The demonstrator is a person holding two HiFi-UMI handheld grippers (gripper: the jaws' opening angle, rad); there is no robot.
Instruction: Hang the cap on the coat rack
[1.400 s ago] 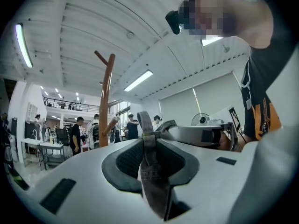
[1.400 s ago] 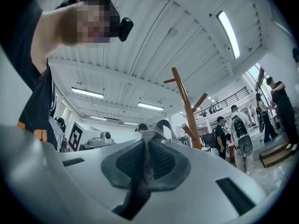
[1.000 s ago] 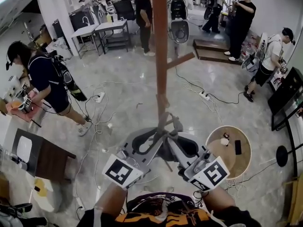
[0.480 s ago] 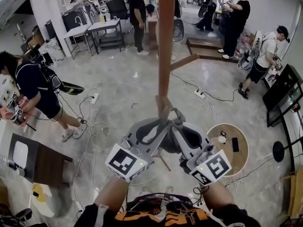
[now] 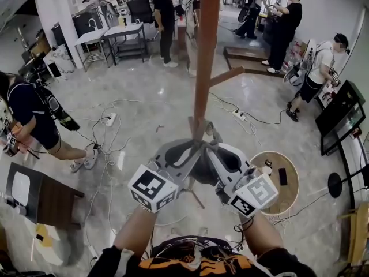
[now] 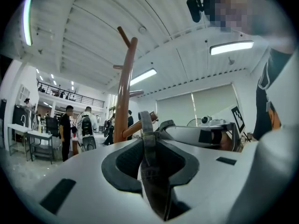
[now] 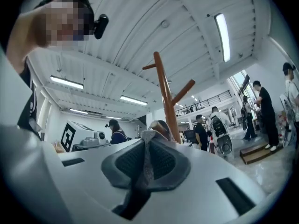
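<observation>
Two claws [image 5: 185, 153] [image 5: 214, 154] pinching cap [image 5: 200, 167], coat rack [image 5: 206, 56] ahead

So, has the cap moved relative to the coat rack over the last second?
Yes. In the head view the cap has moved up the picture toward the coat rack, and its strap now overlaps the pole's lowest peg.

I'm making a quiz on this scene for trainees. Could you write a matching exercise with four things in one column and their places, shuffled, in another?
Things:
1. cap
2. coat rack
3. round table
4. dark side table

Places:
A. at the head view's left edge
B. upright just beyond the cap
C. pinched by the left gripper and the right gripper
D. on the floor, right of the right gripper

Pairs: 1-C, 2-B, 3-D, 4-A
</observation>
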